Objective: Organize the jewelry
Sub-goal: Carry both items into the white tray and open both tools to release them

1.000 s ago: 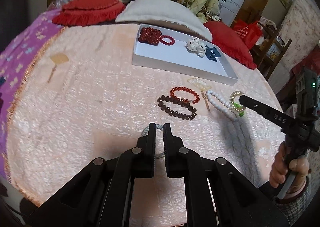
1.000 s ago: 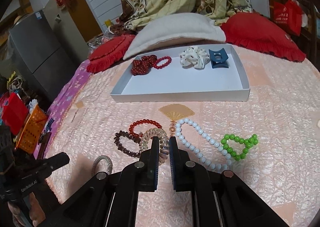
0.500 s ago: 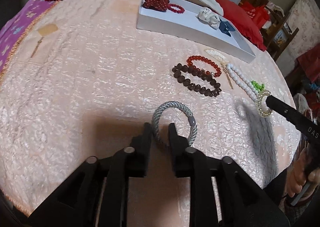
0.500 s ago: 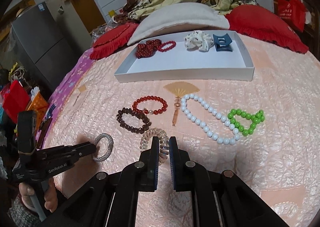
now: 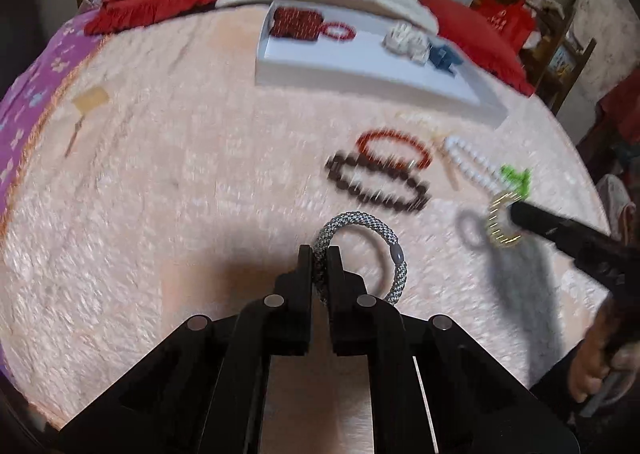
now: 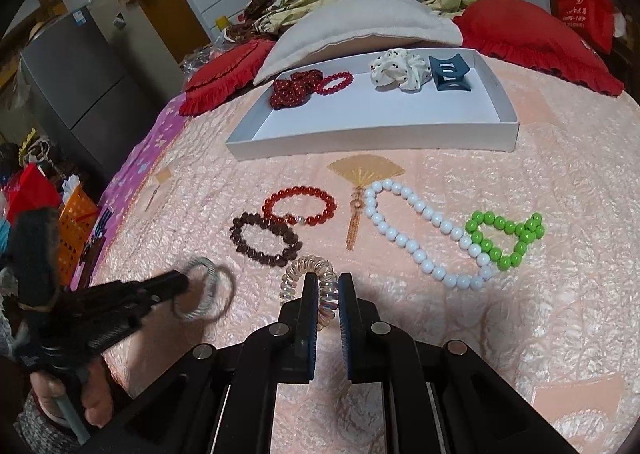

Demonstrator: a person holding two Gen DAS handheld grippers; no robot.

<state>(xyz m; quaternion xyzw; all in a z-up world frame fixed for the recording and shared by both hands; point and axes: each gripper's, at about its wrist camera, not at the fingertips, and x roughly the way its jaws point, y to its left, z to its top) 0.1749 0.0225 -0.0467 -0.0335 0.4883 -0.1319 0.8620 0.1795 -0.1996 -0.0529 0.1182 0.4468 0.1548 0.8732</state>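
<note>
Grey braided bracelet (image 5: 362,250) on the pink quilted bed (image 5: 160,174), now clamped between the left gripper (image 5: 320,260) fingers; half a second ago they straddled it slightly apart. Clear coil hair tie (image 6: 310,286) remains pinched in the right gripper (image 6: 325,290), clenched as before and a little lower. White tray (image 6: 372,134) behind unchanged; dark brown bracelet (image 6: 264,240), red bracelet (image 6: 300,206), white beads (image 6: 420,230), green beads (image 6: 506,234) haven't moved.

Left tool (image 5: 320,254) pitched down, fingers clamped tight on thin band. Right tool (image 6: 325,282) pitched down, fingers pinched near-closed on coil. Bare hand (image 6: 68,394) grips left handle.
</note>
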